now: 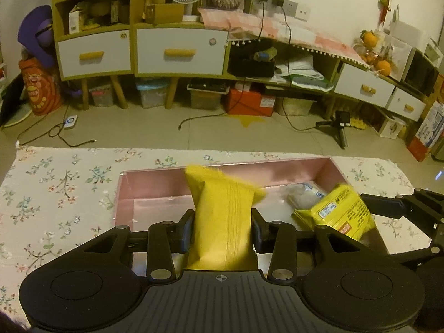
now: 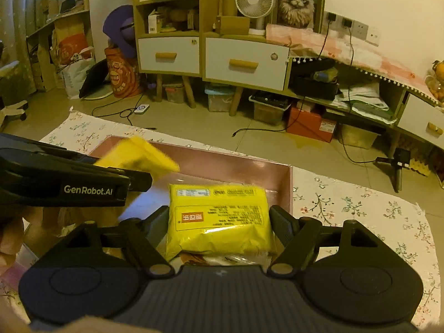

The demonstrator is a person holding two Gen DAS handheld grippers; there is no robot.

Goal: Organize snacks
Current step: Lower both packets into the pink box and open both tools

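My left gripper (image 1: pixel 222 229) is shut on a plain yellow snack packet (image 1: pixel 222 213) and holds it upright over the pink box (image 1: pixel 155 179). My right gripper (image 2: pixel 220 227) is shut on a second yellow snack packet (image 2: pixel 219 219) with printed labels, over the right end of the same pink box (image 2: pixel 285 186). In the left wrist view that packet (image 1: pixel 338 213) and the right gripper's arm show at the right. In the right wrist view the left gripper (image 2: pixel 138 179) and its packet (image 2: pixel 138 155) show at the left. A clear wrapped snack (image 1: pixel 302 194) lies inside the box.
The box sits on a floral tablecloth (image 1: pixel 61 188). Beyond the table edge is a tiled floor with cables (image 1: pixel 55 131), a small tripod (image 1: pixel 340 126), and low cabinets with drawers (image 1: pixel 177 52). A hand (image 2: pixel 11 236) holds the left gripper.
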